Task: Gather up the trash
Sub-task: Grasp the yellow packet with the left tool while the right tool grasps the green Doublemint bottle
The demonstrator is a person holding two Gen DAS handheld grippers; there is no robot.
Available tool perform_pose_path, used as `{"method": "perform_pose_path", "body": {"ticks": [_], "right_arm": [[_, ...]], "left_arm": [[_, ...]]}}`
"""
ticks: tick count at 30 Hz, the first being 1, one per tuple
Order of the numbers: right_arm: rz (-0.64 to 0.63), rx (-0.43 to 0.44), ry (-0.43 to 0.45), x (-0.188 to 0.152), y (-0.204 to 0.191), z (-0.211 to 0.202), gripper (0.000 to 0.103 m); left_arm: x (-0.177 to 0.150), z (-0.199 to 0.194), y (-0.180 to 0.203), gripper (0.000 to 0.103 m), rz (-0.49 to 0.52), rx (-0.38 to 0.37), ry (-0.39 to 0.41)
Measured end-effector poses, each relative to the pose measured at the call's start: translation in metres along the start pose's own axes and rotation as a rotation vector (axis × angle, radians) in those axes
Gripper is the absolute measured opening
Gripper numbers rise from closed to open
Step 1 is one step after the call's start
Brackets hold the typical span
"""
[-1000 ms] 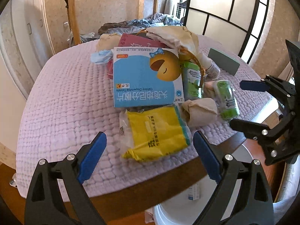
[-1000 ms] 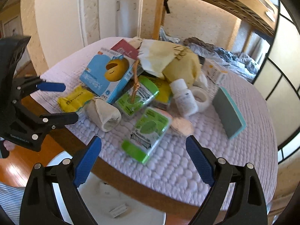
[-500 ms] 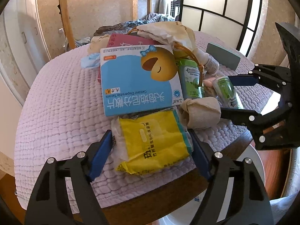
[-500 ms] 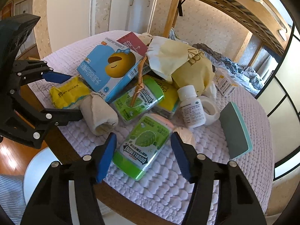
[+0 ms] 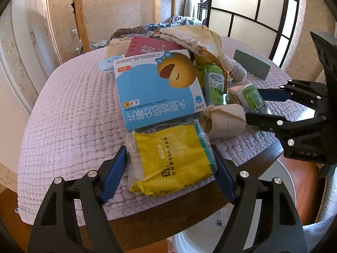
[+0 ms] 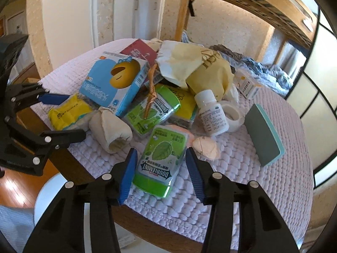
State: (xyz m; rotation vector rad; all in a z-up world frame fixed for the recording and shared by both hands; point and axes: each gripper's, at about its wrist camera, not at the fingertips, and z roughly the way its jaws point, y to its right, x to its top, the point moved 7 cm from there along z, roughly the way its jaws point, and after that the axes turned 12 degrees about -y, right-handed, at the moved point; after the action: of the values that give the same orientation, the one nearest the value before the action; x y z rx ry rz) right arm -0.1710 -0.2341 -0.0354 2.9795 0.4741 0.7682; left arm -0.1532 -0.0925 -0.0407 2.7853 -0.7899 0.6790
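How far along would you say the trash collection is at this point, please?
Early. Done: at most one small carton lies in the white bin below the table edge. In hand: the left gripper brackets the yellow tissue pack, pads at its sides; the right gripper is closing around the green Doublemint pack. Left: the blue tablet box, white bottle, paper bag and more.

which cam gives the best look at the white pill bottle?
Right wrist view: the white pill bottle stands fully visible, cap and printed label clear, beside the tape roll. In the left wrist view the bottle is small, far off and partly hidden behind the paper bag.
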Motion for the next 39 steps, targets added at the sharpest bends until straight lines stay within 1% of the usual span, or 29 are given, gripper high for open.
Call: {"method": "perform_pose_path", "body": {"ticks": [4, 8, 11, 12, 18, 23, 29, 32, 39], "right_arm": [[0.062, 0.005, -0.016, 0.001, 0.001, 0.003, 0.048], [0.082, 0.001, -0.025, 0.003, 0.000, 0.006, 0.048], [0.083, -0.008, -0.014, 0.003, -0.002, 0.003, 0.040], [0.082, -0.007, -0.013, 0.003, -0.002, 0.003, 0.040], [0.116, 0.042, -0.010, -0.005, 0.000, -0.004, 0.040], [0.192, 0.107, -0.005, -0.015, 0.008, -0.013, 0.040], [0.273, 0.164, 0.008, -0.019, 0.022, -0.022, 0.040], [0.285, 0.174, 0.014, -0.019, 0.023, -0.028, 0.040], [0.267, 0.174, 0.015, -0.021, 0.021, -0.039, 0.040]], "left_arm": [[0.000, -0.001, -0.002, 0.078, -0.012, 0.005, -0.002], [0.001, -0.003, -0.003, 0.078, -0.023, 0.010, 0.003], [0.003, -0.004, -0.002, 0.078, -0.026, 0.009, 0.009], [0.003, -0.004, -0.002, 0.078, -0.027, 0.008, 0.010], [0.002, -0.007, -0.002, 0.078, -0.024, 0.014, 0.013], [-0.001, -0.011, -0.005, 0.078, -0.040, 0.010, 0.012], [-0.003, -0.017, -0.008, 0.078, -0.055, 0.000, 0.012], [-0.004, -0.019, -0.007, 0.078, -0.053, 0.001, 0.009], [-0.010, -0.023, 0.000, 0.078, -0.053, -0.009, -0.003]]}}
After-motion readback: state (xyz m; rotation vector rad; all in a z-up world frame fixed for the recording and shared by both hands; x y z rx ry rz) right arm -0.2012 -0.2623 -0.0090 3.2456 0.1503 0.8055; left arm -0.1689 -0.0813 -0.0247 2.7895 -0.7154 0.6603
